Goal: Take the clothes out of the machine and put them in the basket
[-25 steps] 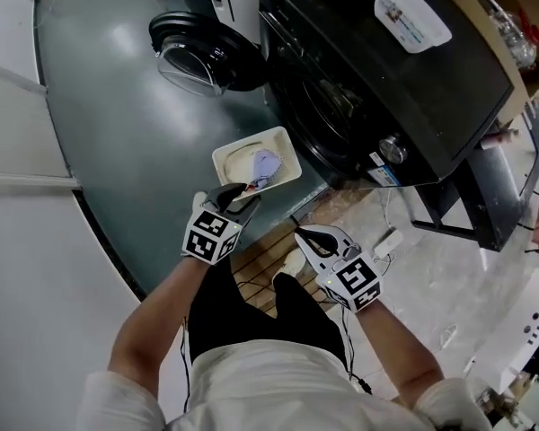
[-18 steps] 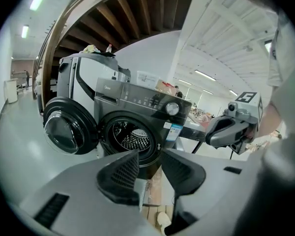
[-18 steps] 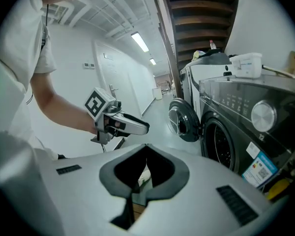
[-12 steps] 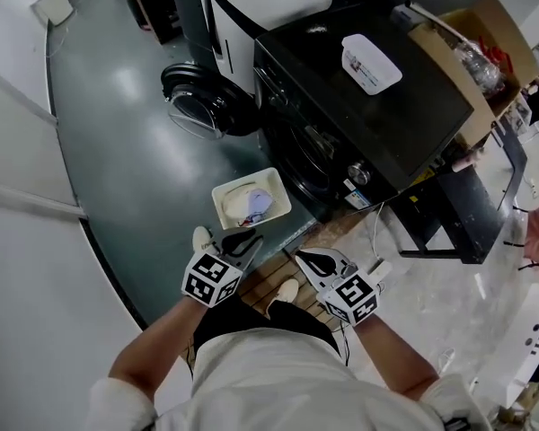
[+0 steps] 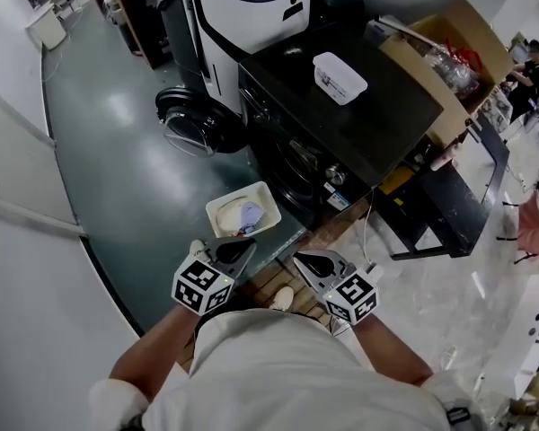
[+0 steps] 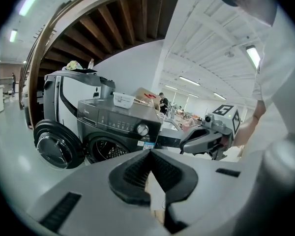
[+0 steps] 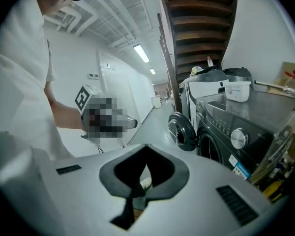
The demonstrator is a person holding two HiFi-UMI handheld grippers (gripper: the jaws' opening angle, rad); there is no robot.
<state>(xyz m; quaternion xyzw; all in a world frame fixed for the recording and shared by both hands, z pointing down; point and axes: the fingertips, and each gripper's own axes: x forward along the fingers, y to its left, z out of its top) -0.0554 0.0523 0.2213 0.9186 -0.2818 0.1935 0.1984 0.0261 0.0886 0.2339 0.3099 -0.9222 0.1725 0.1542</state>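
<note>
The black washing machine (image 5: 359, 115) stands with its round door (image 5: 187, 122) swung open to the left; the drum (image 6: 104, 151) looks dark and nothing shows in it. On the floor in front sits the white basket (image 5: 217, 212) with pale and bluish clothes (image 5: 247, 214) inside. My left gripper (image 5: 248, 246) hovers just short of the basket; its jaws have just been closing and are now shut with nothing between them. Beside it, my right gripper (image 5: 298, 258) is shut and empty too. Both point toward the machine (image 7: 236, 127).
A white lidded container (image 5: 340, 77) lies on top of the machine. A cardboard box (image 5: 440, 52) stands to its right and a white appliance (image 5: 251, 7) behind. Below me are wooden slats (image 5: 269, 281) and cables, with green floor (image 5: 117, 151) at left.
Both grippers have risen and drawn back from the basket, and the view now takes in more of the room. The left jaws, slightly apart over the basket before, have closed.
</note>
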